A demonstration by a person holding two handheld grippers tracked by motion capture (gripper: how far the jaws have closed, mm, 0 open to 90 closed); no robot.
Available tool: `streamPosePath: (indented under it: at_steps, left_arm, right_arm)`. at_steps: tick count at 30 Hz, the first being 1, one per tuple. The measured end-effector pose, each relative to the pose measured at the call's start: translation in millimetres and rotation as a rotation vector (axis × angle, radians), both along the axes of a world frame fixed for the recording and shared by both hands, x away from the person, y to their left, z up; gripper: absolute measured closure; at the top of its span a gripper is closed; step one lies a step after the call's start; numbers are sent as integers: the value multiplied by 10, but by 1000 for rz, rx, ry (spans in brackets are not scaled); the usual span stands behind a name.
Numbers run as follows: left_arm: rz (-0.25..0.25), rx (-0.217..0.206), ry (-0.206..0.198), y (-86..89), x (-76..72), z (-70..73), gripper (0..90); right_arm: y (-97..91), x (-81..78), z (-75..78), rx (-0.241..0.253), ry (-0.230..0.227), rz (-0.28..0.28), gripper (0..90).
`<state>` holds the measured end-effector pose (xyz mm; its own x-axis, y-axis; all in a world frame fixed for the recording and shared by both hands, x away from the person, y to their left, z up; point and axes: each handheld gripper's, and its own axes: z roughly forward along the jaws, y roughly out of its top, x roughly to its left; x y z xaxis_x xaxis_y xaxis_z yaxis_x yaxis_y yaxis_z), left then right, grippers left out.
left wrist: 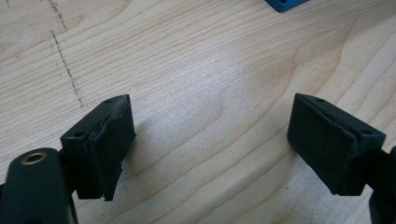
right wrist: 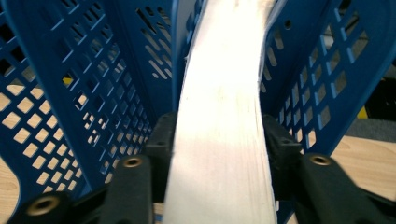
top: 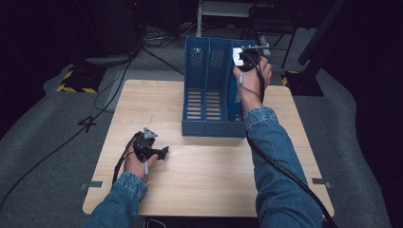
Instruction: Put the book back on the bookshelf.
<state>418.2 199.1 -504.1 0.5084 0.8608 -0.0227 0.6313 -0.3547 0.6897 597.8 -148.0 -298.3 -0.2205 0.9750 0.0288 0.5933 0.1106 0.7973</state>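
Observation:
A blue three-slot file rack stands on the far middle of the wooden table. Over its right-hand slot my right gripper is shut on a white book or thick sheaf of paper. In the right gripper view that white book stands on edge between two perforated blue walls, with my right gripper pressing both of its faces. Down on the table's near left my left gripper lies low and open. The left gripper view has its jaws wide apart over bare wood.
A corner of the blue rack peeks in at the top of the left gripper view. Cables run over the grey floor left of the table. Dark stands and a yellow-striped base sit beyond the table's far edge.

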Motion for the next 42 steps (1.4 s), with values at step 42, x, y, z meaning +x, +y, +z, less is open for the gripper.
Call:
streamPosePath:
  at_steps: [42]
  left_arm:
    - [-20, 0, 1, 2, -18, 1, 153]
  right_arm:
    - [-234, -484, 122, 71, -271, 133, 423]
